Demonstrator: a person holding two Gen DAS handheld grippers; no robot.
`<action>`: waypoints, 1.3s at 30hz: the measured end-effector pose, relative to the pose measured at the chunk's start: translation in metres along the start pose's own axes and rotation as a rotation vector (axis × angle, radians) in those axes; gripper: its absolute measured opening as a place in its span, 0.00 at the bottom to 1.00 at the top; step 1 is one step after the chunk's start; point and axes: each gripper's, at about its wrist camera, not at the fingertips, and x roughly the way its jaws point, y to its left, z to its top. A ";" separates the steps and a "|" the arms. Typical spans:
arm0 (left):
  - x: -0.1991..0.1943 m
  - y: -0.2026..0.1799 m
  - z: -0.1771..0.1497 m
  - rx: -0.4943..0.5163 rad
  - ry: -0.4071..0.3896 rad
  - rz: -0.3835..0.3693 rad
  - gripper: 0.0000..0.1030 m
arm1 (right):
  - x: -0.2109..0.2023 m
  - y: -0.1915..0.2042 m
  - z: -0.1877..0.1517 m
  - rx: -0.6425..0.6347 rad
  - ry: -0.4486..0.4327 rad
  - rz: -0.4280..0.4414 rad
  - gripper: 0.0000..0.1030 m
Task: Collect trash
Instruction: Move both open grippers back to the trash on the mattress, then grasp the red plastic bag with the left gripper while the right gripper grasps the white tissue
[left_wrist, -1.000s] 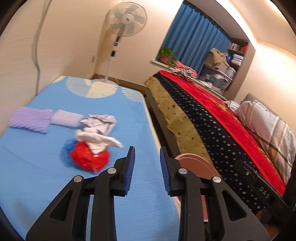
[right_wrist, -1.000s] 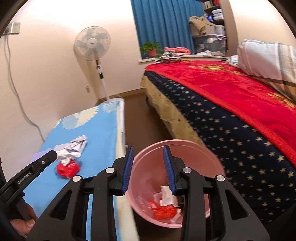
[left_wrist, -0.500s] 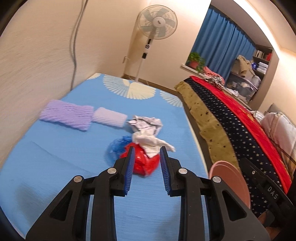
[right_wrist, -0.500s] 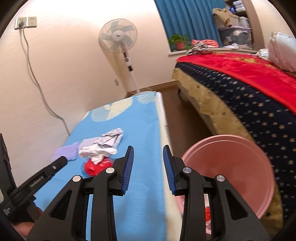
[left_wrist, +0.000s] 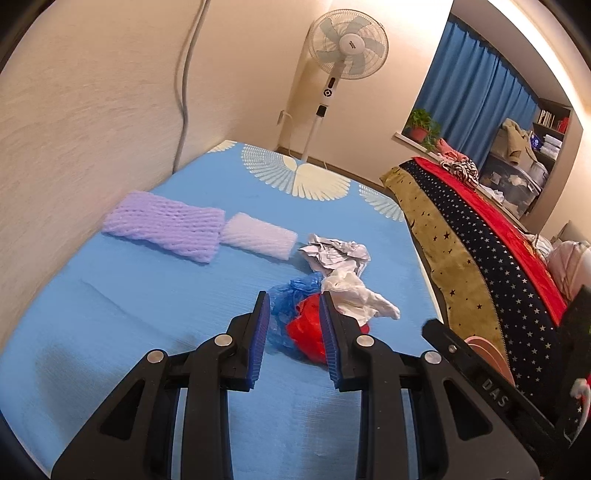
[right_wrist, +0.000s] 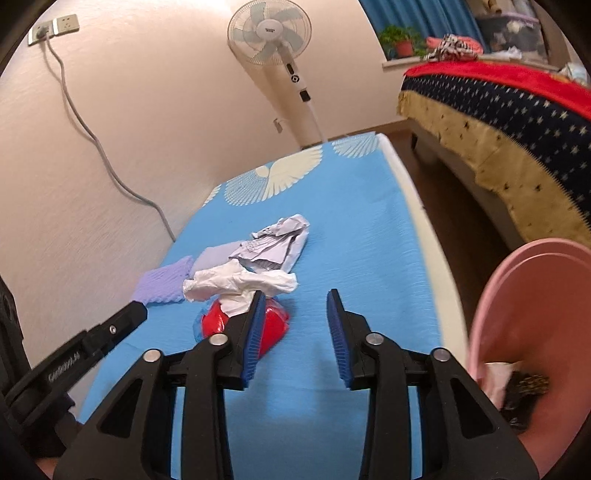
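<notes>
We have swung both tools from the pink bin back toward the trash pile on the blue mattress. Our left hand-held gripper now frames the red plastic wad and blue bag, jaws partly apart, not pressing on anything. Our right hand-held gripper is opening, with nothing between its jaws; the red wad sits just left of it. White tissue and crumpled paper lie just beyond. The next pickup looks imminent.

left claw part-open, right claw opening
</notes>
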 end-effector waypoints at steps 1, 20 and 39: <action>0.002 0.000 0.000 0.002 0.003 0.001 0.26 | 0.003 0.002 0.002 -0.013 -0.007 -0.009 0.49; 0.015 0.013 0.002 -0.016 0.030 0.040 0.26 | 0.054 0.025 0.015 -0.156 0.092 0.103 0.63; 0.018 0.011 0.001 -0.025 0.036 0.022 0.26 | 0.055 0.020 0.008 -0.160 0.109 0.102 0.07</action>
